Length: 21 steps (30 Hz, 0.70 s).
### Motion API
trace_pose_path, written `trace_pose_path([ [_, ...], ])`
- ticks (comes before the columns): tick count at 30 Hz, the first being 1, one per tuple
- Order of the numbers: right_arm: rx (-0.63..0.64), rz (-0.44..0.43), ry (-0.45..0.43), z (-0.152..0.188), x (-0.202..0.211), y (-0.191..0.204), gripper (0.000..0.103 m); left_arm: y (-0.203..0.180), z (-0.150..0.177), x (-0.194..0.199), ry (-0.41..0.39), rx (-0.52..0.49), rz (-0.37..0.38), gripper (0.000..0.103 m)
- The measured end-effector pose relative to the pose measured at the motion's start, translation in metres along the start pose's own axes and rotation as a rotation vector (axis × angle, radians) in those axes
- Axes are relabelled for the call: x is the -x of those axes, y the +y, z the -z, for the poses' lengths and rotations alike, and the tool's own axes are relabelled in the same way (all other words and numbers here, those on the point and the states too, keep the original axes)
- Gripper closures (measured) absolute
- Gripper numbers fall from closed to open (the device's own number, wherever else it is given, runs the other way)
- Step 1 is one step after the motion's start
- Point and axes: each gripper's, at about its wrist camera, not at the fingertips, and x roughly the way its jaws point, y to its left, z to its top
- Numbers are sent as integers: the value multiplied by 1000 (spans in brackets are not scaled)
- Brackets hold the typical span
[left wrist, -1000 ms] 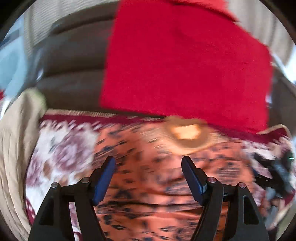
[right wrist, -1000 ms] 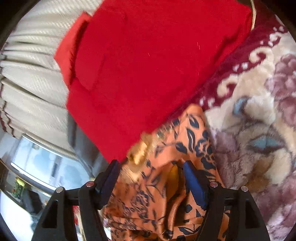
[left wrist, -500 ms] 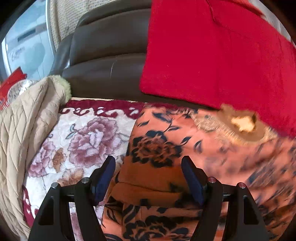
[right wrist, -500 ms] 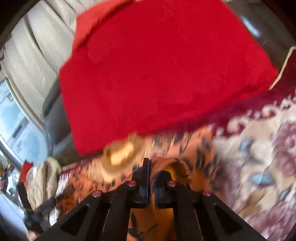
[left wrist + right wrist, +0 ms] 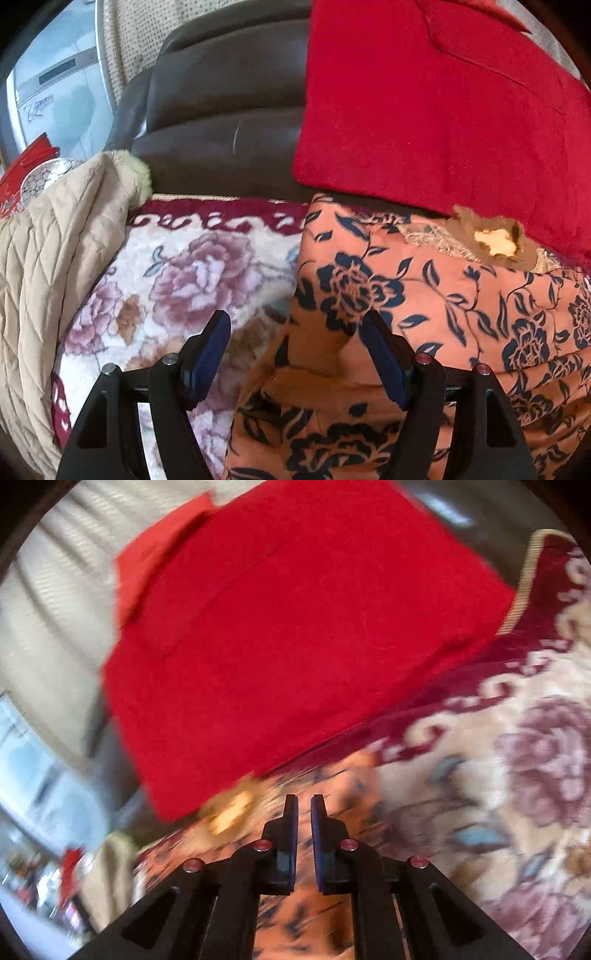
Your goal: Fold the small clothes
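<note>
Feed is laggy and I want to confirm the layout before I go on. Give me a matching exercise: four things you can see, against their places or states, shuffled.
Things:
1. orange garment
2. red cloth
3. beige jacket
4. left gripper

Places or states:
A. draped over the dark sofa back
B. bunched at the blanket's left edge
C. jaws wide apart over the garment's edge
D. spread on the floral blanket, neckline toward the sofa back

Pairs: 1-D, 2-A, 3-B, 4-C
</note>
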Motion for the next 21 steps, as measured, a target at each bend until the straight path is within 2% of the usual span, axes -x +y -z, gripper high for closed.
trace_pose_path([
  [3, 116, -6, 110, 17, -14, 19, 93, -8, 3, -22, 73, -48, -30, 28],
  [4, 152, -2, 172, 24, -25, 25, 93, -9, 4, -31, 108, -66, -37, 27],
  [6, 196, 55, 308, 39, -48, 27, 92, -9, 6, -36, 121, -76, -30, 27],
  [7, 208, 81, 331, 46, -54, 24, 92, -7, 5, -34, 116, -76, -25, 27],
  [8, 208, 73, 302, 46, -51, 23, 92, -6, 5, -30, 110, -75, -19, 27],
  [10, 200, 51, 300, 42, -40, 25, 93, -2, 5, -17, 65, -68, -6, 27],
  [12, 210, -19, 263, 45, -25, 25, 93, -3, 8, -7, 36, -86, -2, 27],
  [14, 228, -18, 258, 50, -16, 23, 93, -6, 14, -11, 66, -124, -20, 27],
  [16, 236, 7, 301, 63, -21, 21, 93, -5, 21, -18, 108, -133, -7, 26],
  [19, 241, -3, 261, 73, -16, 16, 92, 6, 23, -4, 93, -108, 36, 27],
  [21, 205, -28, 247, 75, 2, 13, 89, 16, 31, 17, 48, -101, 54, 27],
])
